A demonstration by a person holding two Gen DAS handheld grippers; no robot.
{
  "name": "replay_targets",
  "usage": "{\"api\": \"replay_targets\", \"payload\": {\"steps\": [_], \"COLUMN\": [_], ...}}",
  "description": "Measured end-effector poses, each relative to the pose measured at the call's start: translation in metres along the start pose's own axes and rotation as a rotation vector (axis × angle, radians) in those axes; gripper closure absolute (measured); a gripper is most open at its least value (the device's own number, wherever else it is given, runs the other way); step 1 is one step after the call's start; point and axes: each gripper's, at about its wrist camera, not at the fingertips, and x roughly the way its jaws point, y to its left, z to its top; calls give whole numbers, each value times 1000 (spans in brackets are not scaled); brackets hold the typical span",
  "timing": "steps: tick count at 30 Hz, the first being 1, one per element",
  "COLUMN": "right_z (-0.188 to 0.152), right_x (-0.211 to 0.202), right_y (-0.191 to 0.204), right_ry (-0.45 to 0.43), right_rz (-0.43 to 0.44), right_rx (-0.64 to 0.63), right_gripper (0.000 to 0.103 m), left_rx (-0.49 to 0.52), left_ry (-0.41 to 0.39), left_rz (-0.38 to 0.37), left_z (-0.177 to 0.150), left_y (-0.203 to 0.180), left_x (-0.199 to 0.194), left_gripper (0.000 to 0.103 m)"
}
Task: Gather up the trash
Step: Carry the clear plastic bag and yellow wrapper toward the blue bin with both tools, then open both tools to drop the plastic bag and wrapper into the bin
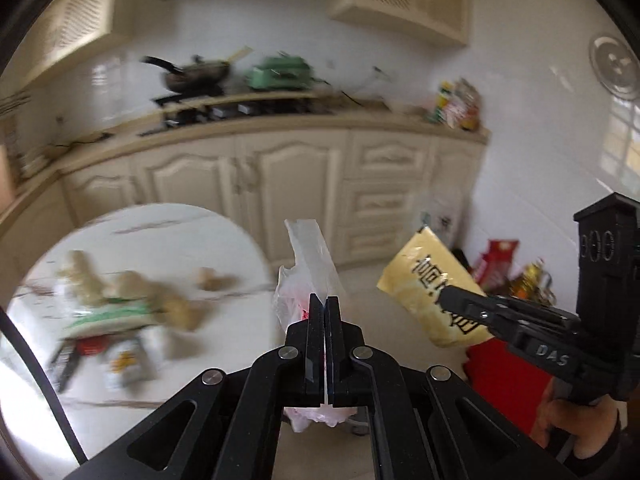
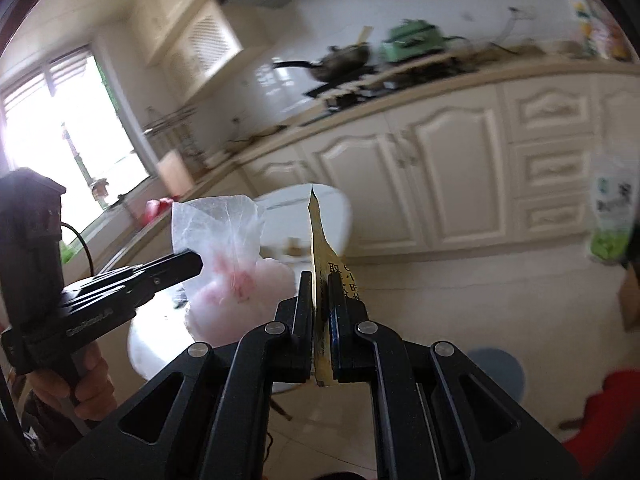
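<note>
My left gripper (image 1: 325, 300) is shut on a thin clear plastic bag (image 1: 310, 258) with pink marks, held in the air past the edge of the round white table (image 1: 168, 232). In the right wrist view that bag (image 2: 224, 240) hangs from the left gripper (image 2: 196, 264) on the left. My right gripper (image 2: 321, 280) is shut on a yellow wrapper (image 2: 318, 232) with black characters, seen edge-on. In the left wrist view the wrapper (image 1: 424, 280) shows flat in the right gripper (image 1: 444, 294). More wrappers and scraps (image 1: 116, 304) lie blurred on the table.
Cream kitchen cabinets (image 1: 280, 176) run behind, with a wok (image 1: 196, 74) and a green appliance (image 1: 280, 72) on the counter. A red bin or bag (image 1: 508, 384) sits on the floor at right, with packets (image 1: 500, 268) beside it. A blue round stool (image 2: 496, 372) stands on the tiled floor.
</note>
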Motion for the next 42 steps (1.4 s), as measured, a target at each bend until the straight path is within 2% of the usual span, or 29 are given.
{"api": "replay_targets", "payload": {"steps": [4,10,15,16,17,21,23,27,29,30,32,33,36,39,42], "right_z": [-16,-52,-78,-83,-87,-98,-100,-102,-103,-104,-103,-102,-95,-84,-70], "right_x": [10,57,86,91,94,98,97,94,91,89,85,82,71,55,39], "right_y": [-54,-137,-188,-198,-204,-218,-222,-225,-225,-225,-222,-219,-209,-186,-157], "right_ry": [43,140,191,205,212,234,240,233,233,231,225,219,201,168,128], "right_rz": [-77,-156,-198,-202,-210,-237,-255,-273,-280,-283,-284,-285,-287,-281,-271], "right_rx": [79,207,284,308,318,335,335,338,342,344,344,340,324,291,245], "right_gripper": [96,96,89,84,79,78,71,71,70,70,70,70,66,65,58], "left_rx": [36,57,100,105,107,118,125,145,135,129,127,129,129,120,120], "left_ry": [90,234,342,356,372,428,458,500,517,524,509,499,455,400,317], "left_rz": [-72,-109,-112,-113,-117,-126,-143,-145,-139,-141,-120,-110,-94,-37,9], "left_z": [-1,-5,-4,-3,-3,1,4,13,18,20,24,24,27,31,37], "left_y": [-25,-34,-41,-46,-49,-57,-63,-68,-70,-70,-70,-69,-65,-59,-54], "left_x": [55,139,211,223,234,280,303,345,360,365,365,361,330,292,246], "left_gripper": [103,103,103,103,103,103,103,102,91,88,69,64,61,61,54]}}
